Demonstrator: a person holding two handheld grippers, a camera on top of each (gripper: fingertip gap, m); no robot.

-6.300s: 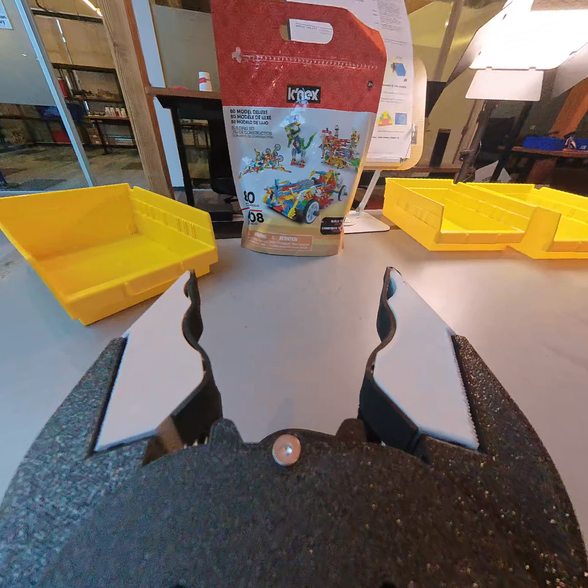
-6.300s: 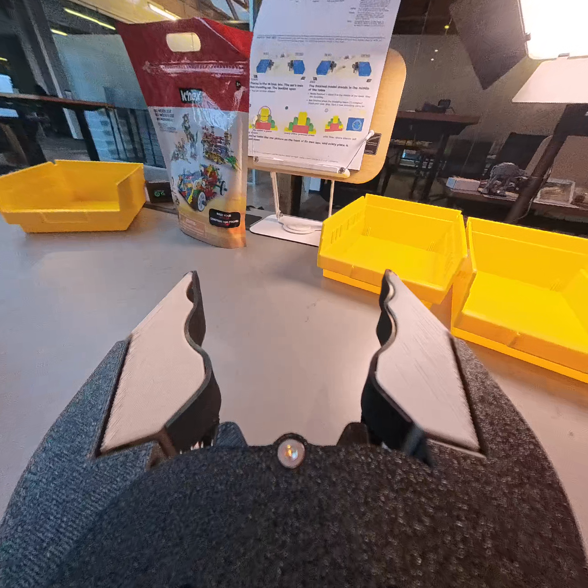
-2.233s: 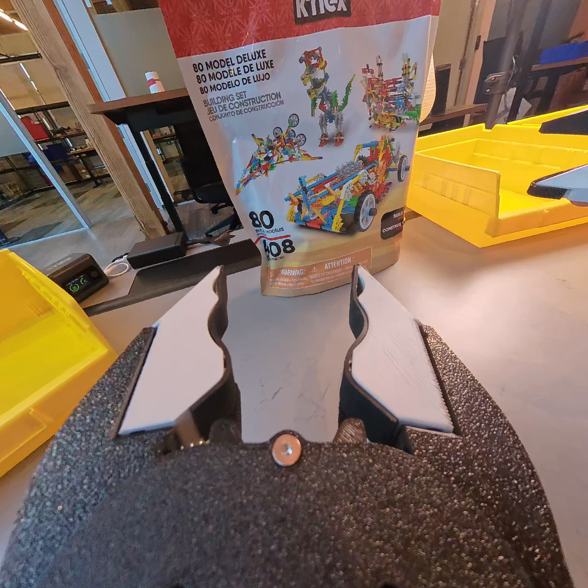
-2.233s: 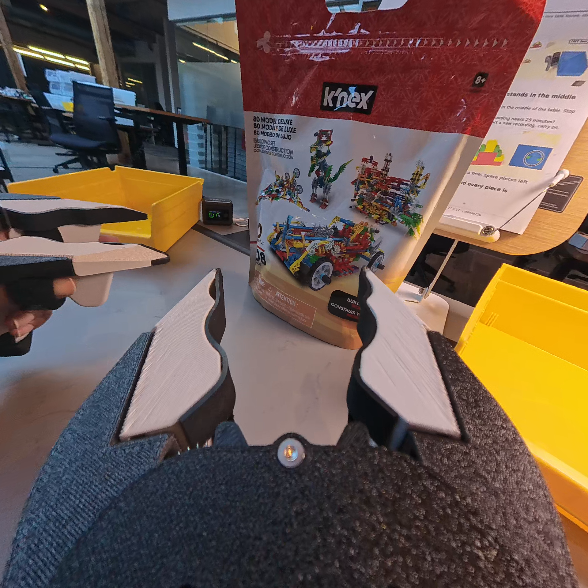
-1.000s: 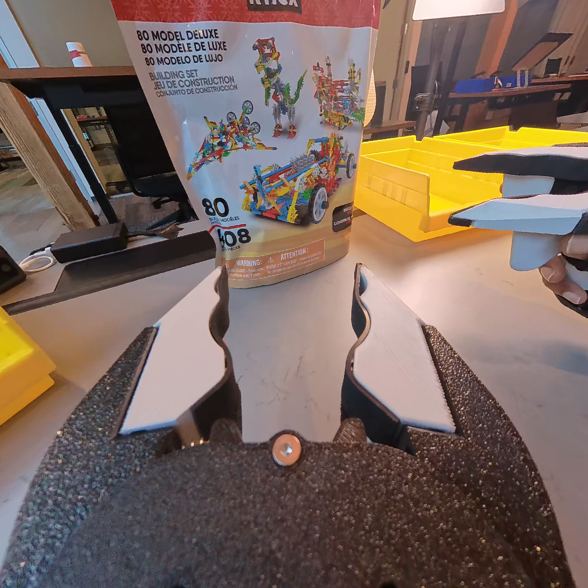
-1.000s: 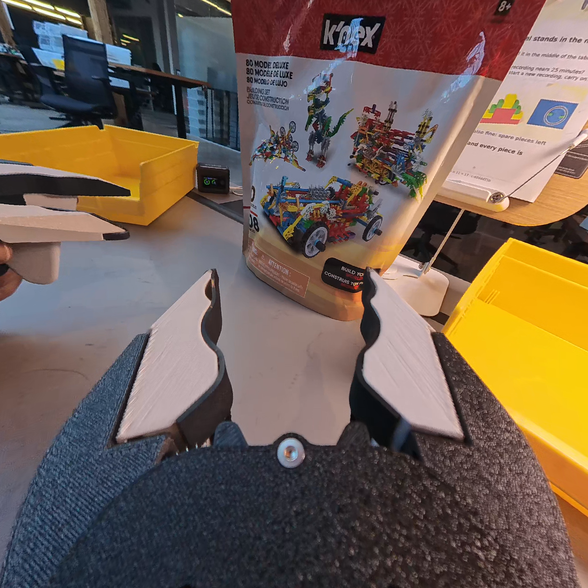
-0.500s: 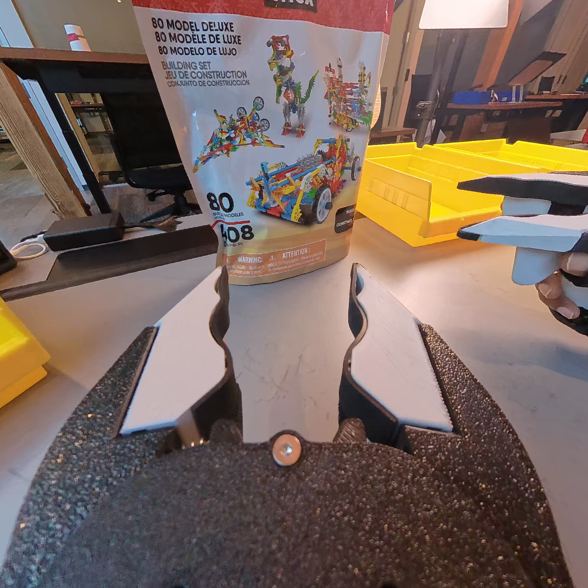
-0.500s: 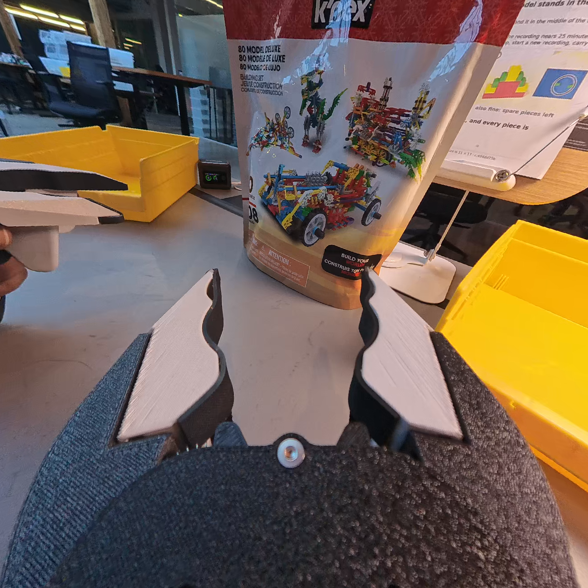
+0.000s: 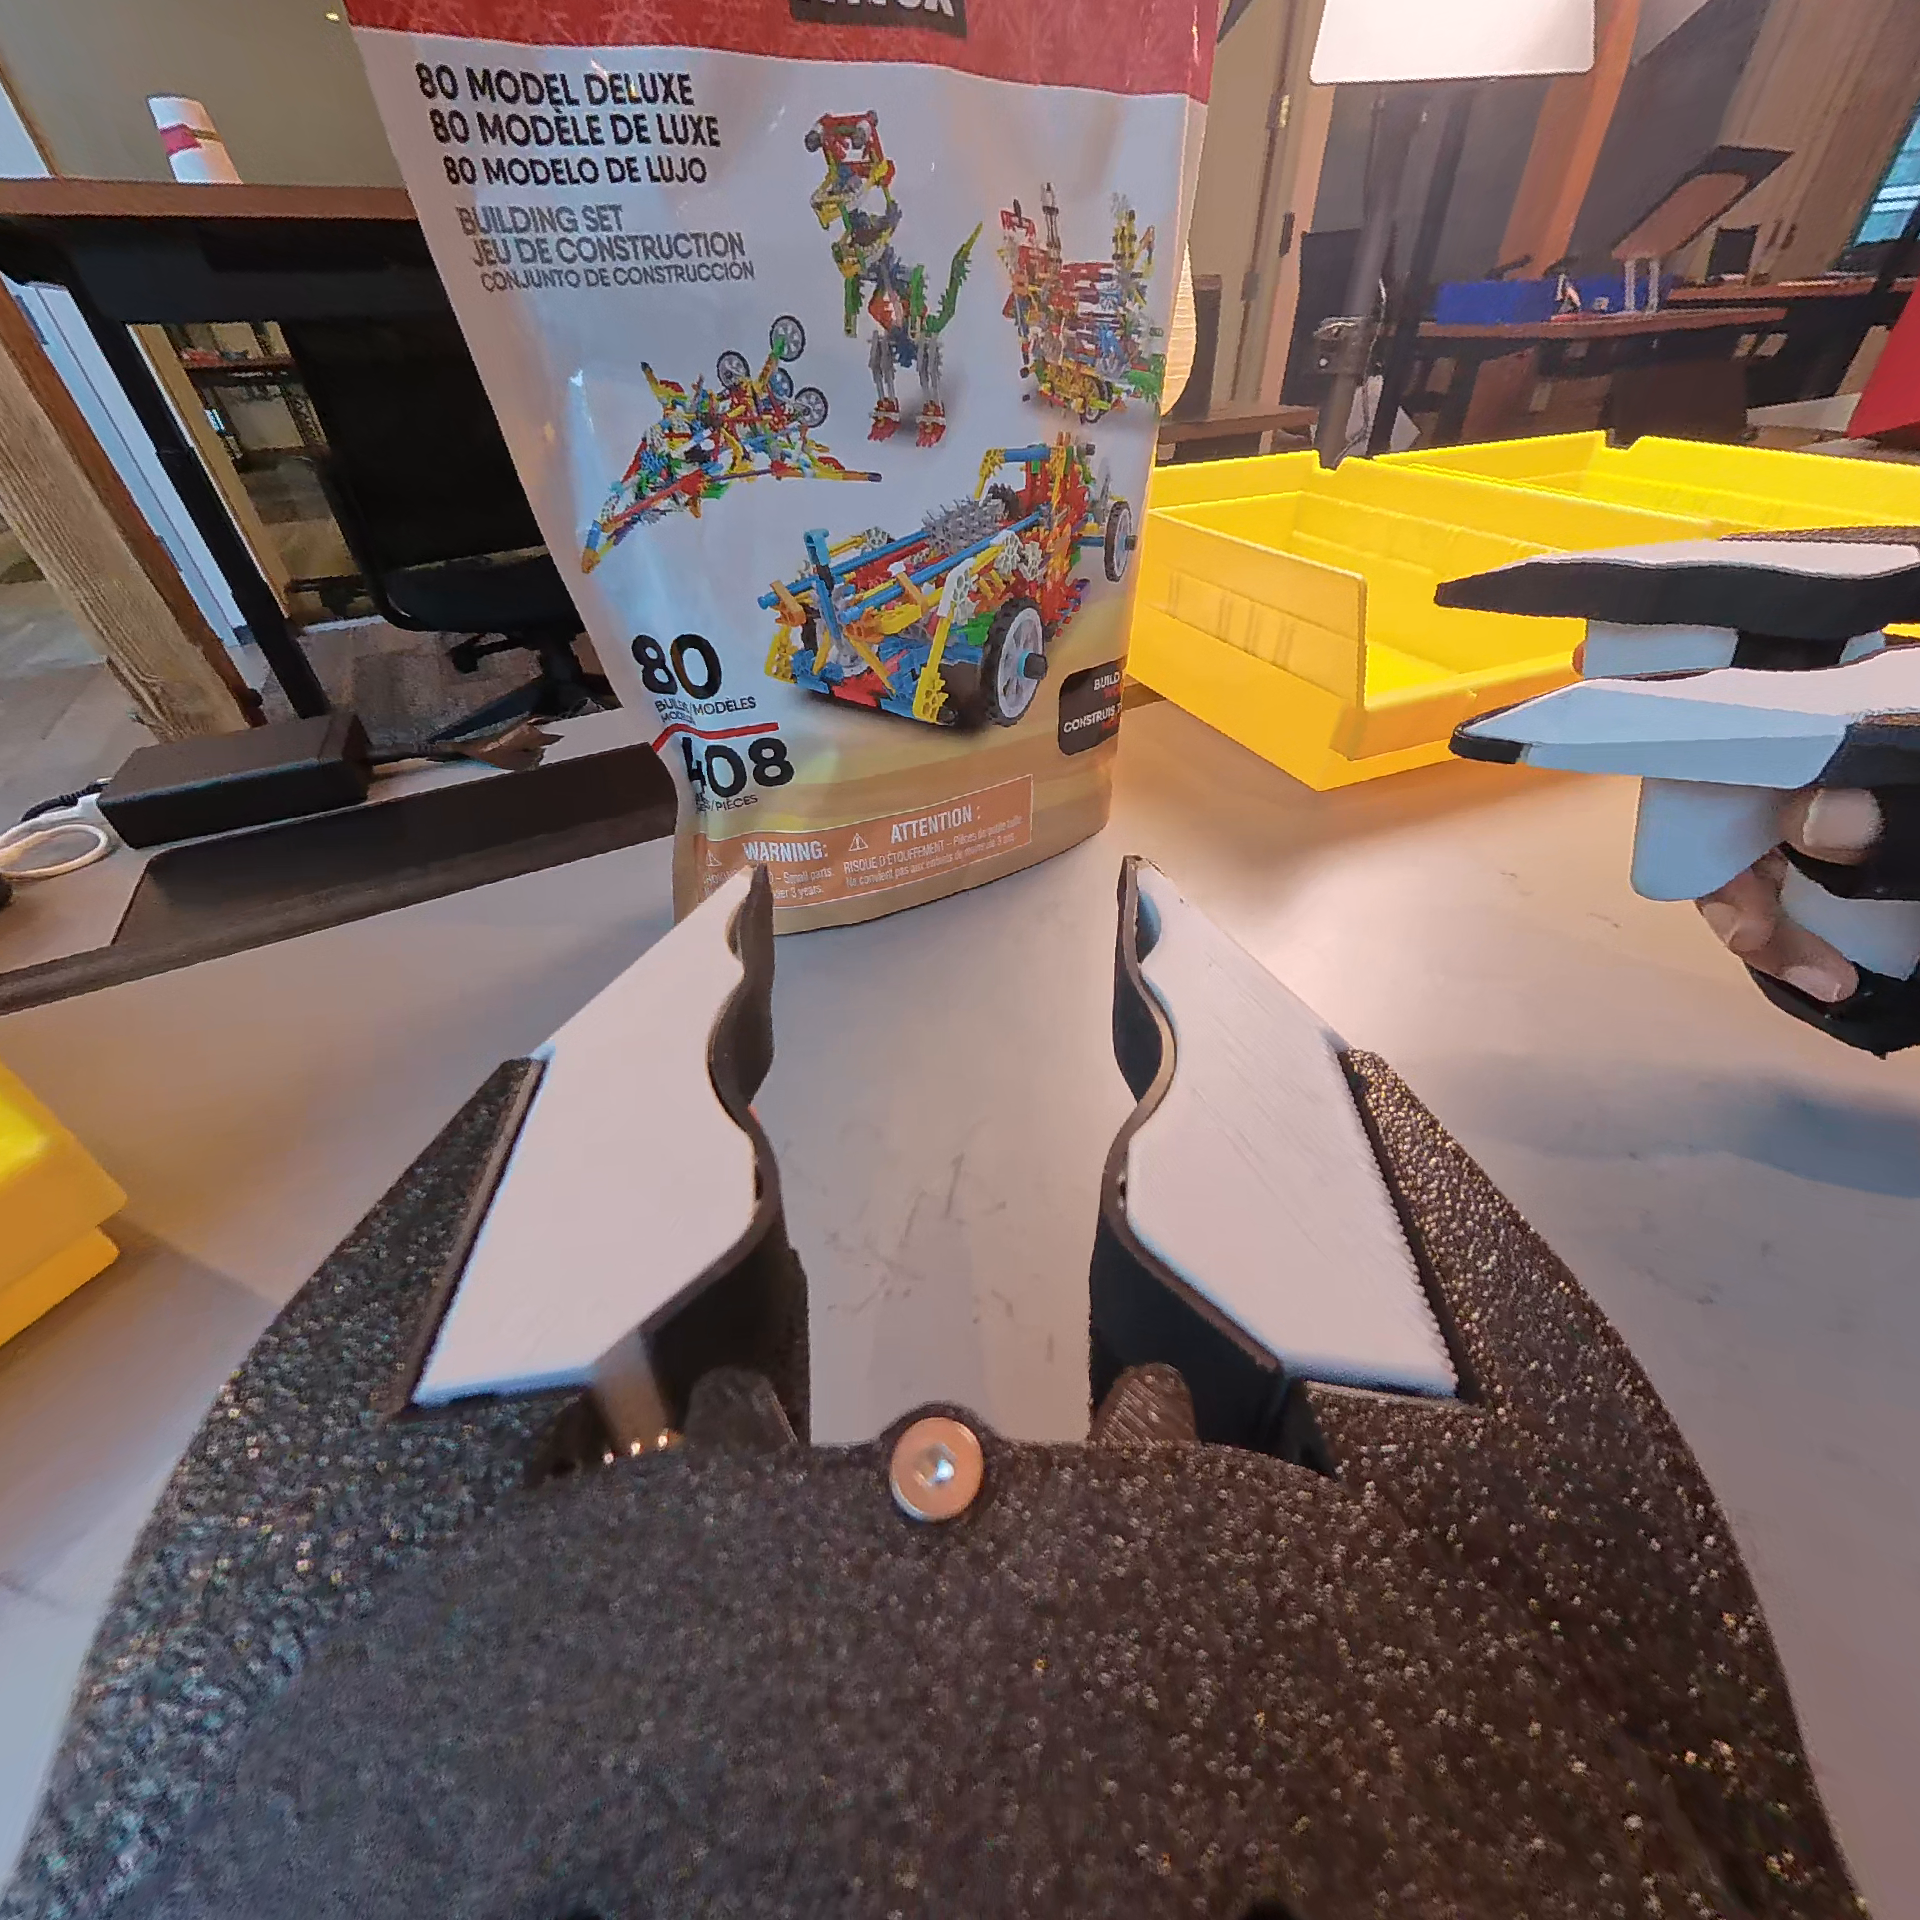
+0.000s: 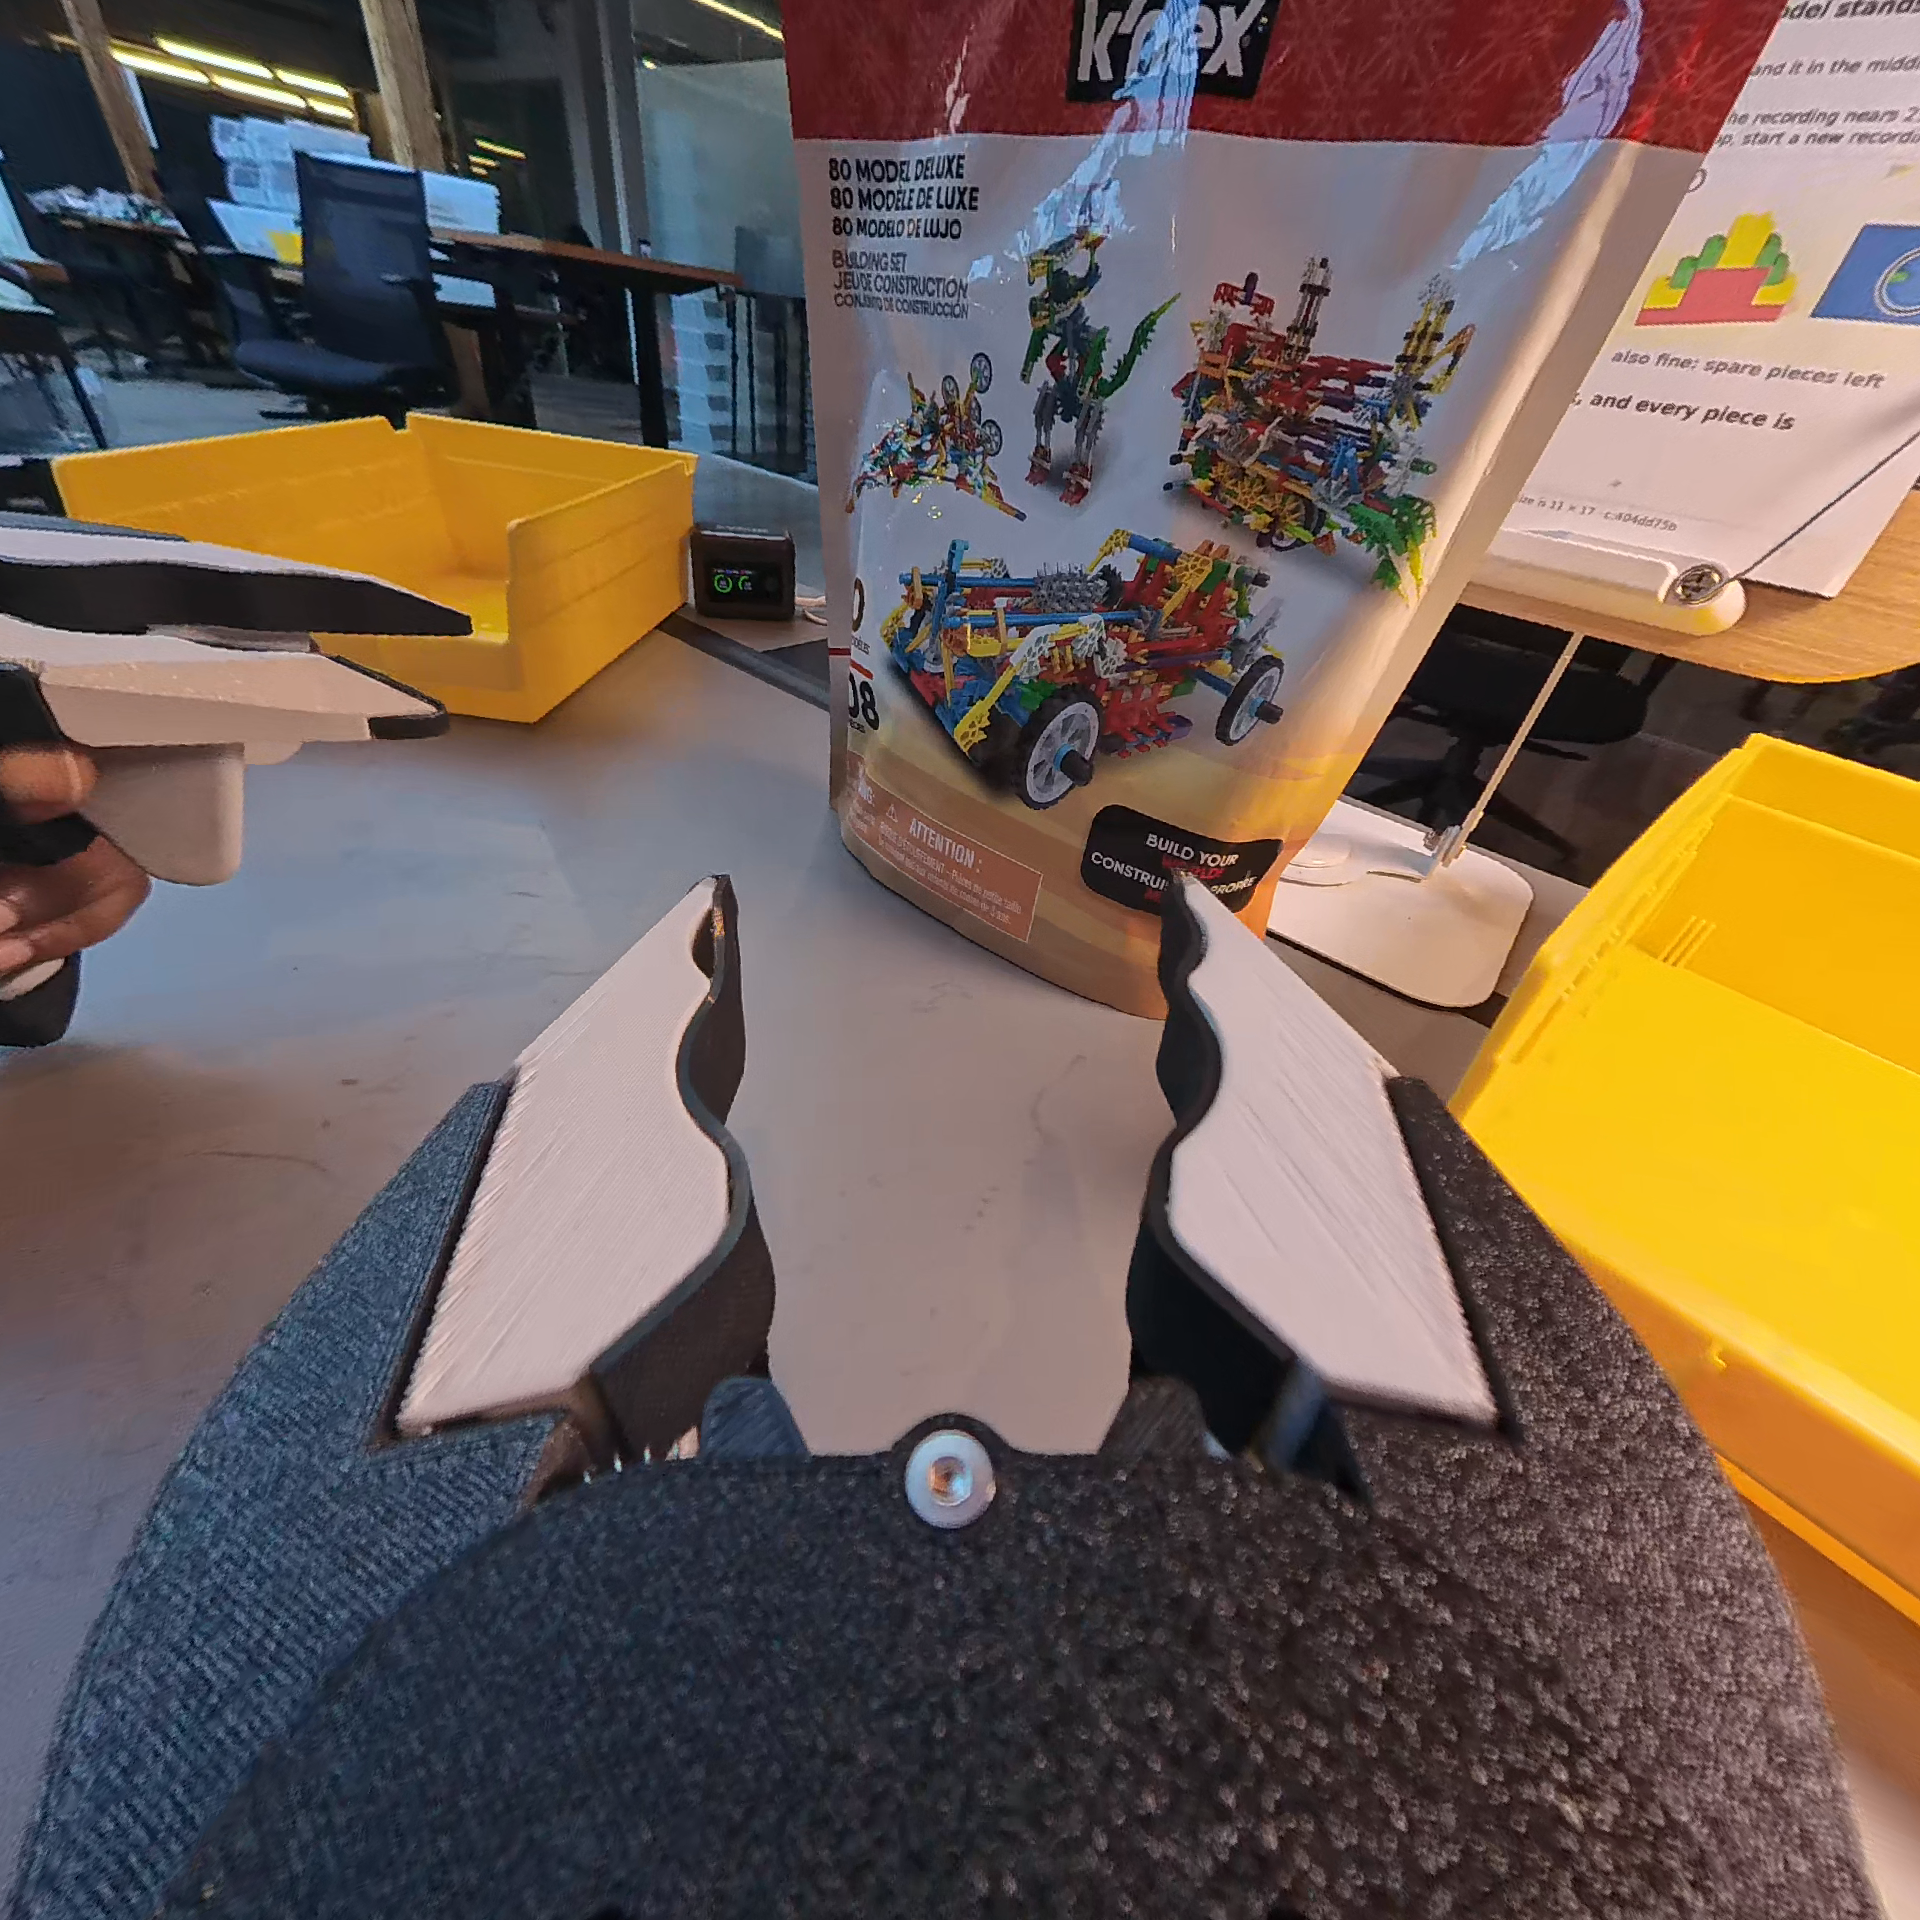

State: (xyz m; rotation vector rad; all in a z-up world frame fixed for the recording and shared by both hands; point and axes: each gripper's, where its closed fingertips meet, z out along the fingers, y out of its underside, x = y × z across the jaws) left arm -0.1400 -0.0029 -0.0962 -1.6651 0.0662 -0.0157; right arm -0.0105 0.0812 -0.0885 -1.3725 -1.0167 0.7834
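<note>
A tall building-set pouch (image 9: 831, 416), red on top with pictures of colourful models, stands upright on the grey table (image 9: 1455, 1039). It also shows in the right wrist view (image 10: 1122, 520). My left gripper (image 9: 943, 883) is open and empty, its tips just short of the pouch's base. My right gripper (image 10: 951, 894) is open and empty, close to the pouch's lower front. Each gripper shows in the other's view, held by a hand: the right one at the right edge (image 9: 1475, 665), the left one at the left edge (image 10: 447, 665). Neither touches the pouch.
Yellow bins (image 9: 1351, 623) stand right of the pouch, one close by my right gripper (image 10: 1714, 1143), another at the left (image 10: 468, 540). A white-based stand with a paper sheet (image 10: 1403, 925) is behind the pouch. A black power brick (image 9: 239, 769) lies beyond the table's far edge.
Both grippers have come from farther back to close in front of the pouch and narrowed their opening. Over the last second they crept a little nearer.
</note>
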